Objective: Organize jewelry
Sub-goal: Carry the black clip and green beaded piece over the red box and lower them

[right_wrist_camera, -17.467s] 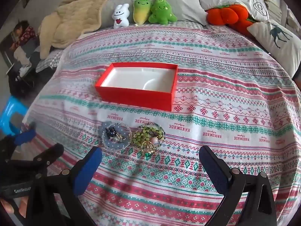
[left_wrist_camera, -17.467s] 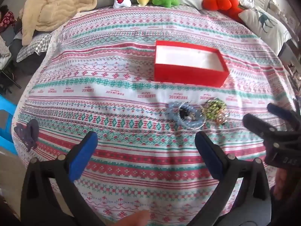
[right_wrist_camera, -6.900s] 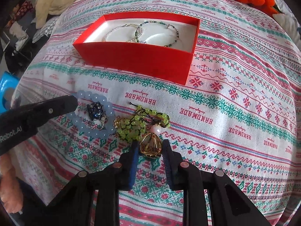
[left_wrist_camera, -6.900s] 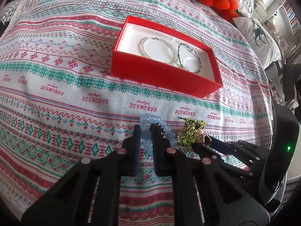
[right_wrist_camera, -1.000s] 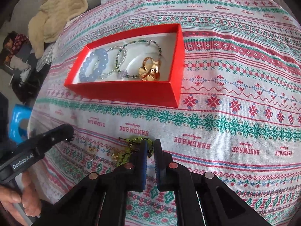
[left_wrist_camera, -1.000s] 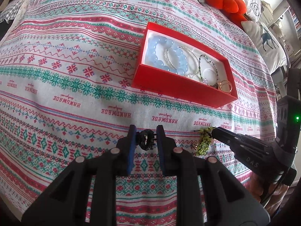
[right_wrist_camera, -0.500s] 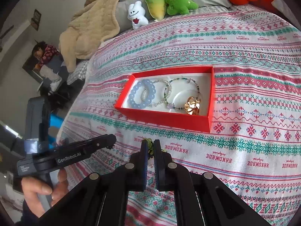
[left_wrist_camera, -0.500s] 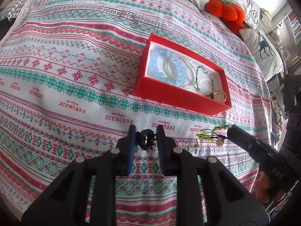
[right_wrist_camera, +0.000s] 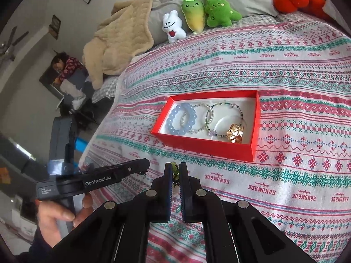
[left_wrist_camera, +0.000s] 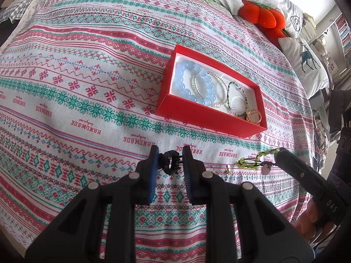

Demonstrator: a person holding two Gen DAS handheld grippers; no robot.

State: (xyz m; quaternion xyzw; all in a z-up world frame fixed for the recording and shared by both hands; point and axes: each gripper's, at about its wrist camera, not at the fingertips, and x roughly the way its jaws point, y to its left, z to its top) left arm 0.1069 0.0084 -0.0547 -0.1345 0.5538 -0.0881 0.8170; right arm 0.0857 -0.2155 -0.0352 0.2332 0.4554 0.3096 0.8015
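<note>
A red box [left_wrist_camera: 208, 118] [right_wrist_camera: 206, 148] lies on the patterned bedspread, holding a pale blue bead bracelet [left_wrist_camera: 193, 85] [right_wrist_camera: 181, 120], thin bead bracelets and a gold piece [right_wrist_camera: 235, 133]. My left gripper [left_wrist_camera: 169, 161] is shut on a small black hair claw [left_wrist_camera: 170, 161], held just above the cover. My right gripper [right_wrist_camera: 175, 171] [left_wrist_camera: 277, 152] is shut on a green bead bracelet [left_wrist_camera: 256, 160] [right_wrist_camera: 174, 166], which dangles off the bed with a pink charm [left_wrist_camera: 265, 170]. Small gold rings [left_wrist_camera: 227, 168] lie on the cover between the grippers.
Plush toys [right_wrist_camera: 197, 15] and pillows [left_wrist_camera: 263, 15] line the far edge of the bed. A beige blanket [right_wrist_camera: 118, 41] is heaped at the far left corner. A person's hand [right_wrist_camera: 59, 214] holds the left gripper's handle at the bed's left edge.
My right gripper has risen and tilted up, lifting the green bead bracelet off the bedspread. The left gripper has kept its hold on the black hair claw and barely moved.
</note>
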